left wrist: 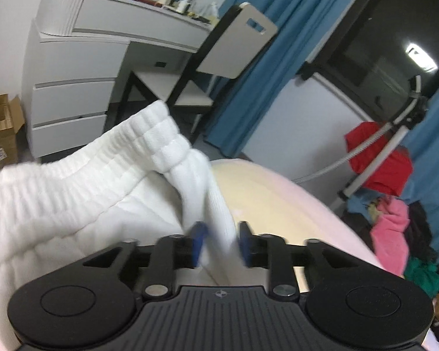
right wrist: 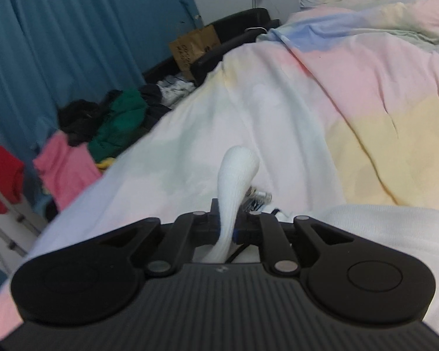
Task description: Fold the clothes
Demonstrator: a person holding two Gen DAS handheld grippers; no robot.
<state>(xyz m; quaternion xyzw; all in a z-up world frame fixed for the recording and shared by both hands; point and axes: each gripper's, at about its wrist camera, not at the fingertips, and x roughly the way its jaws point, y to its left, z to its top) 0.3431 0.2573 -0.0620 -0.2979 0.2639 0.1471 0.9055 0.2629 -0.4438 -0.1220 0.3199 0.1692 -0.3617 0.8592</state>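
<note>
Both tongs, left gripper (left wrist: 218, 244) and right gripper (right wrist: 226, 220), pinching white garment (left wrist: 73, 181) above bed (right wrist: 278, 111); thin bunched holds, likely slip under pull.

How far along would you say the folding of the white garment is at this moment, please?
Early. Nothing looks folded yet. In hand: the left hand-held gripper pinches the white garment near its ribbed waistband, and the right hand-held gripper is shut on another bunched part of it, both lifted above the pastel bedspread. Left to do: spread it flat, fold it, then tackle the clothes pile beside the bed.
</note>
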